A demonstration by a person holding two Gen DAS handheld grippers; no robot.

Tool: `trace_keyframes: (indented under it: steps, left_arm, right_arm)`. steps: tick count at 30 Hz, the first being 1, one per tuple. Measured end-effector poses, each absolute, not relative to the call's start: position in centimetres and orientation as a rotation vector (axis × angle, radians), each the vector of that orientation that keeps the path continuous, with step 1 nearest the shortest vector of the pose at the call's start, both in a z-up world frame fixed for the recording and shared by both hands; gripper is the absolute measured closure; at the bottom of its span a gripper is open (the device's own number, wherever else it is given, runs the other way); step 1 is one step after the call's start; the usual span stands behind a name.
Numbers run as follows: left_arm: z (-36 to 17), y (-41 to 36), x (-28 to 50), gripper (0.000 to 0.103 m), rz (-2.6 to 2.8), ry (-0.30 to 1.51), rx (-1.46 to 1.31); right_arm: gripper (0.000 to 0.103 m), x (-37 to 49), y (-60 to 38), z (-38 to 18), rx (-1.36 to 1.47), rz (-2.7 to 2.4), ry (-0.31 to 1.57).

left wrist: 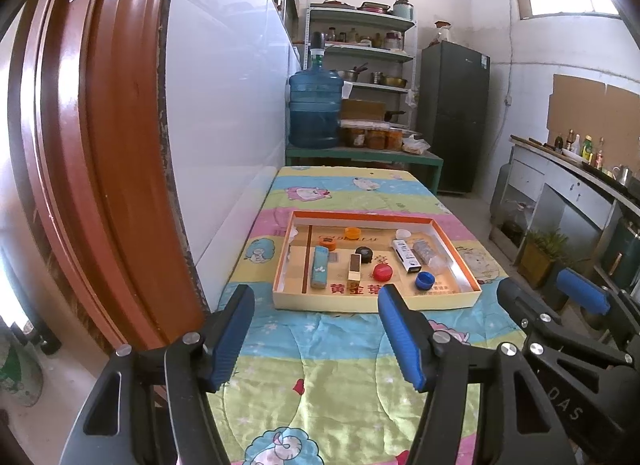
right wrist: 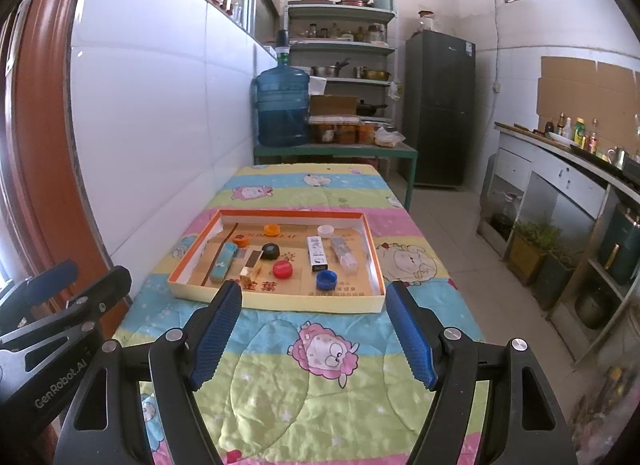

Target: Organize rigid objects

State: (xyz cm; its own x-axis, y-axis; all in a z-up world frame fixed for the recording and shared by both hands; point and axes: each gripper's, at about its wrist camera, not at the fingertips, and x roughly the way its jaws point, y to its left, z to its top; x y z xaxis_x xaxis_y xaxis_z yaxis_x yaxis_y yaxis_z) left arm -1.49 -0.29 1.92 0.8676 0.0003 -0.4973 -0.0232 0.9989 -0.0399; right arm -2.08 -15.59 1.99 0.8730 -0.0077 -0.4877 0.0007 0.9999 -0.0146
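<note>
Both grippers hang over the near end of a table with nothing between their blue pads. Left gripper (left wrist: 316, 299) has its jaws spread wide, and so does the right gripper (right wrist: 314, 295). They sit side by side, and each one shows at the edge of the other's view.

A bright quilt (right wrist: 288, 365) with cartoon sheep covers the table. On it, a little past the grippers, lies a flat cardboard tray (right wrist: 276, 301) with an orange inner rim. All the small things are inside the tray. On the left side lies a long light-blue box (right wrist: 222, 261), with a brown and white stick-shaped box (right wrist: 250, 263) beside it. In the middle sit a black cap (right wrist: 270, 251), a red cap (right wrist: 283, 268) and a blue cap (right wrist: 326, 279). Two orange caps (right wrist: 272, 229) sit farther back, and a white cap (right wrist: 325, 230) too. A white box with black print (right wrist: 317, 252) lies next to a clear wrapped thing (right wrist: 344, 253), maybe a small plastic case.
</note>
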Motion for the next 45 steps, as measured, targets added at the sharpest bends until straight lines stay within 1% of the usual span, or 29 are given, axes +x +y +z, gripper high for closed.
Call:
trace_keyframes:
  steps: [45]
  left_arm:
    - [1.55,0.28,-1.25,0.039,0.013,0.529,-0.041]
  right_arm:
    - [0.027,-1.90,-15.21,1.72,-0.013,0.001,0.517]
